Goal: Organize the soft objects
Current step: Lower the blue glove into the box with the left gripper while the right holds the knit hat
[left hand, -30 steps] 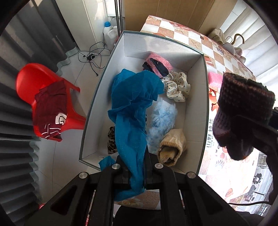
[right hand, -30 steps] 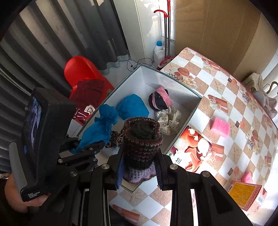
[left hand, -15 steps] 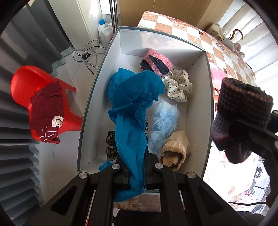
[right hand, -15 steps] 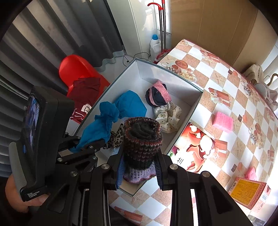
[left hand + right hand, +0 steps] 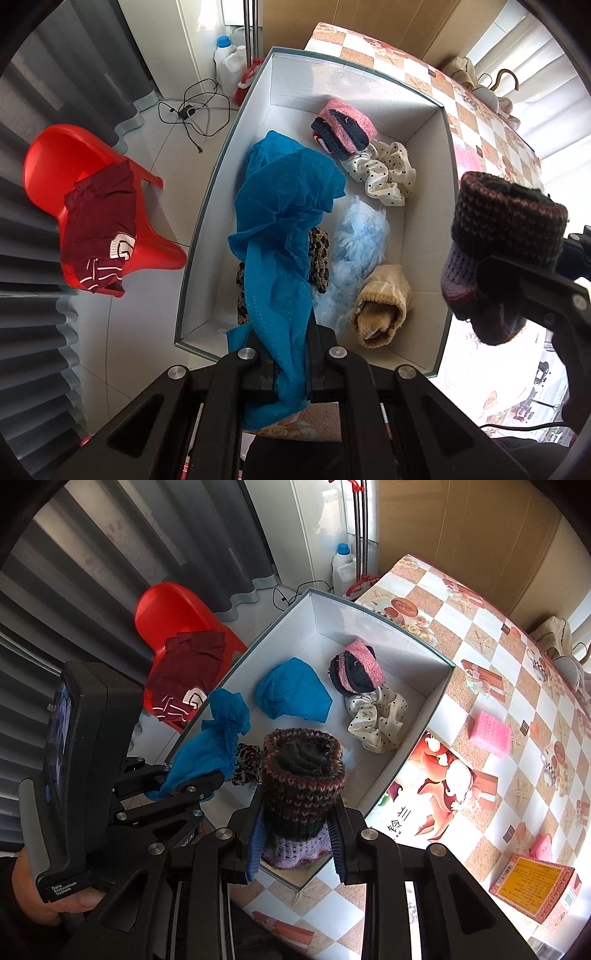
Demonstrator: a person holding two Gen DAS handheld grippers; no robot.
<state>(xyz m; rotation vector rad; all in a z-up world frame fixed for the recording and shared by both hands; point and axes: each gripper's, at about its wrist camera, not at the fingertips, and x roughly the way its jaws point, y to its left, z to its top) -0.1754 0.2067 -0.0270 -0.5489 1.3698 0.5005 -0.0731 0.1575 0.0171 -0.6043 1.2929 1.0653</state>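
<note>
Your left claw [image 5: 290, 360] is pinching a thin blue cloth [image 5: 284, 236], and your right claw [image 5: 300, 843] is clamped on a thick knitted sock [image 5: 301, 786]; both hang above the near end of the white box [image 5: 436, 155]. To do this step well, I would lower each piece into a bare patch of the box floor before letting go: the sock suits the gap at the near right, just beside the tan rolled sock [image 5: 382, 306], while the blue cloth is long and limp and will likely drape over the rim unless you bunch it down first. It is sheer and crinkled, with fine dots. The knitted sock is chunky, dark with reddish flecks and a lilac band, and holds a tube shape. Already in the box lie a fluffy pale blue piece [image 5: 360, 243], a satiny dotted scrunchie [image 5: 384, 171], a pink fuzzy sock [image 5: 345, 125] at the far end and a leopard-print scrap [image 5: 319, 254].
</note>
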